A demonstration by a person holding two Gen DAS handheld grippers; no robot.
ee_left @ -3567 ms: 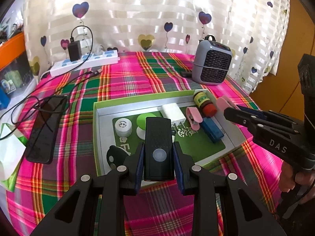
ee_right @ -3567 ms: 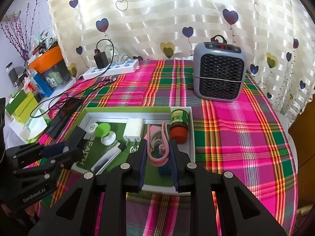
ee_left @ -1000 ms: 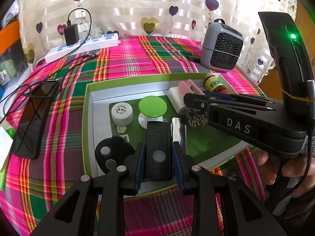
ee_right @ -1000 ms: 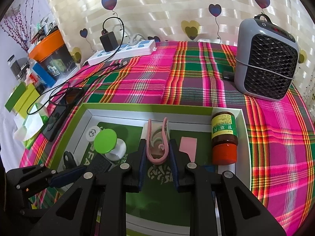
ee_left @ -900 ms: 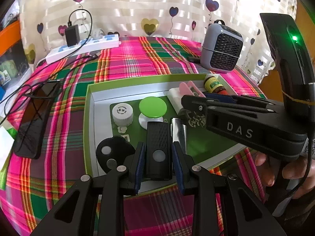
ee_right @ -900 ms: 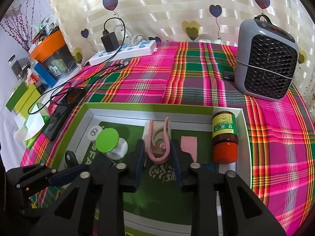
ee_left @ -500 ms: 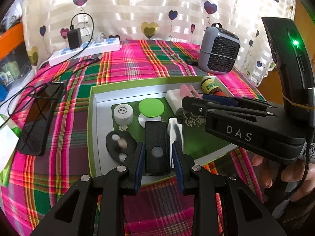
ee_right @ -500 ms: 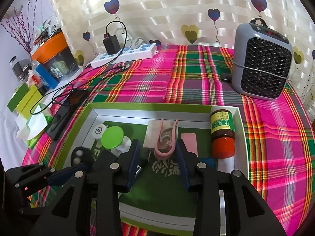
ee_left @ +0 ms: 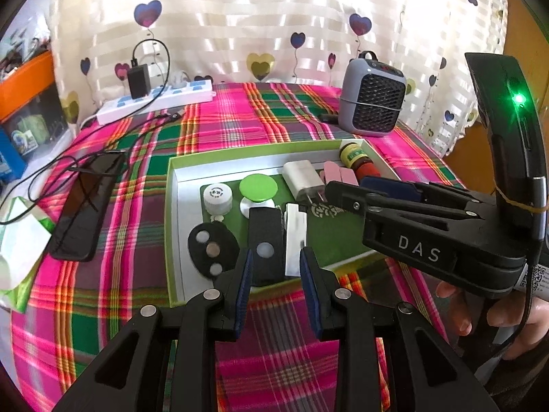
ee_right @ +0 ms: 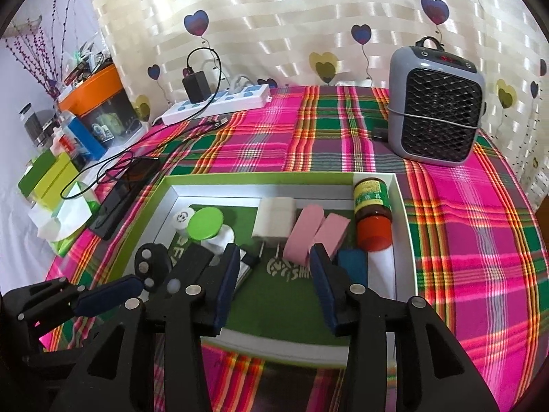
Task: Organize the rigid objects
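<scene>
Hovering both tools over the green-rimmed shallow cardboard box (ee_right: 404,206) on the plaid-covered desk (ee_right: 480,240). My left tool (ee_left: 276,269) is open at the box's near edge, with the black rectangular remote with a round white button (ee_left: 265,240) lying flat in the box between its fingers, not pinched. A white and silver clip-like piece (ee_left: 295,237) sits just right of the remote, and a black oval fob with three round buttons (ee_left: 212,249) just left, near the left wall.

My right tool (ee_right: 274,274) is wide open too, holding nothing. The pink folded plastic clip (ee_right: 314,230) lies on the green liner just beyond its fingertips, beside the white square plug adapter (ee_right: 274,221). A small brown bottle with a red cap and yellow-green label (ee_right: 372,213) lies against the right wall, with a blue block (ee_right: 350,262) near it. The middle of the liner is the open bit; the back row with the green round disc on a white base (ee_right: 205,223) and the white round cap (ee_right: 182,218) is pretty packed.
</scene>
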